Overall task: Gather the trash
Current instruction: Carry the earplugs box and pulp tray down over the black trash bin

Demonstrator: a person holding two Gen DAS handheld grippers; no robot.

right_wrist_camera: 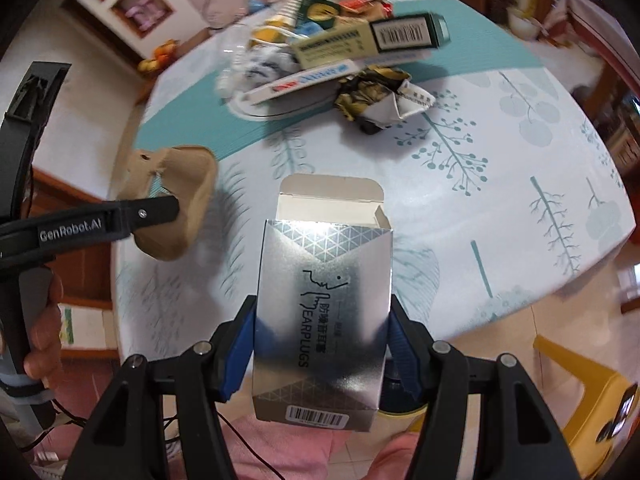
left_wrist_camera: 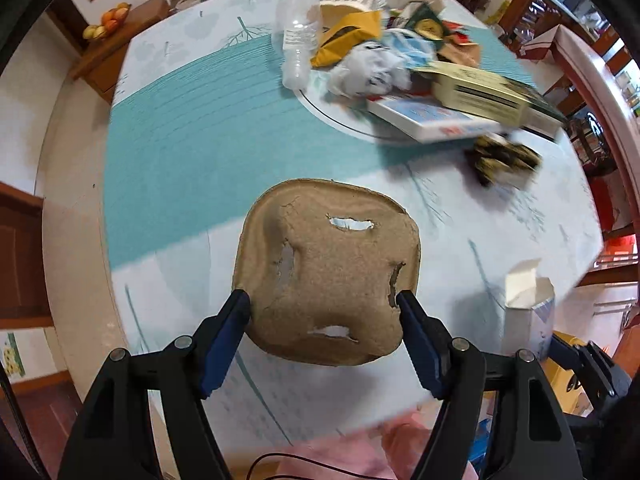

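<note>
Overhead, a teal leaf-print tablecloth [left_wrist_camera: 180,140] bears a trash pile [left_wrist_camera: 400,60].

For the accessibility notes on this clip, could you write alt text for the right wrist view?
The right gripper grips a silver earplugs box, its top flap open, above a round table with a leaf-print cloth. To the left, the left gripper holds a brown pulp cup carrier; a pile of trash lies at the far side.

A brown moulded-pulp cup tray [left_wrist_camera: 328,280] hung over the round table [left_wrist_camera: 200,152], left of a silver earplug carton [right_wrist_camera: 324,320]; the trash heap [left_wrist_camera: 400,60] lay beyond both.
</note>
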